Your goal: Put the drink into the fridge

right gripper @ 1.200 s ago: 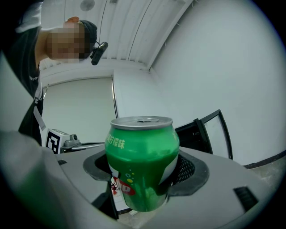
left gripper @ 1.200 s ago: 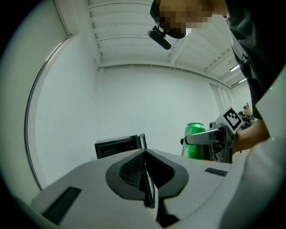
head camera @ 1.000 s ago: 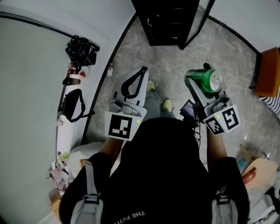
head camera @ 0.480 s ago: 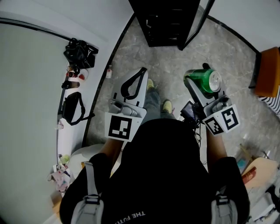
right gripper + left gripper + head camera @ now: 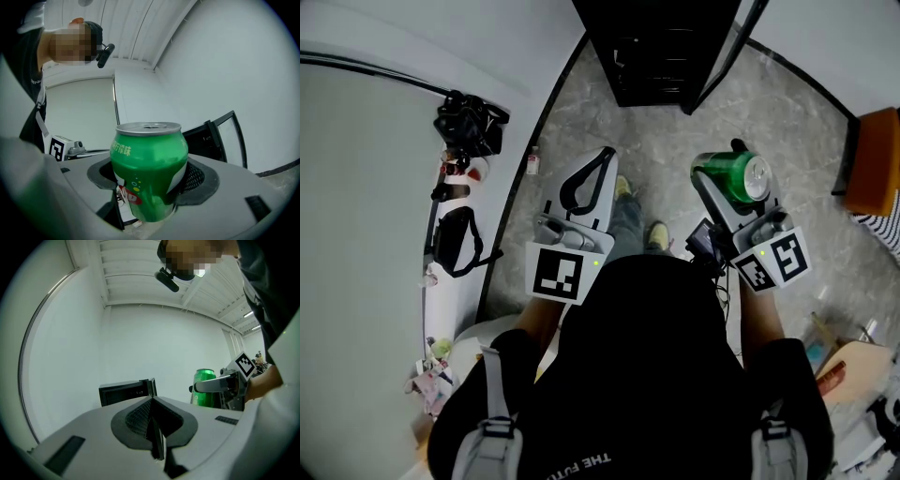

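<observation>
A green drink can [image 5: 739, 174] sits upright between the jaws of my right gripper [image 5: 727, 176], which is shut on it; the right gripper view shows the can [image 5: 149, 169] filling the middle, silver top up. My left gripper [image 5: 592, 176] is shut with nothing in it, its jaws pressed together [image 5: 155, 437]. A small black fridge [image 5: 664, 47] stands ahead on the floor with its glass door [image 5: 724, 52] swung open to the right. The fridge [image 5: 126, 392] and the can [image 5: 204, 387] also show in the left gripper view.
A white wall runs along the left. A black bag [image 5: 471, 122] and other belongings lie on a white ledge [image 5: 441, 291] at the left. An orange seat [image 5: 874, 161] stands at the right edge. Grey marbled floor [image 5: 656, 141] lies between me and the fridge.
The view has shifted slightly forward toward the fridge; both grippers keep their pose, and the can stays held.
</observation>
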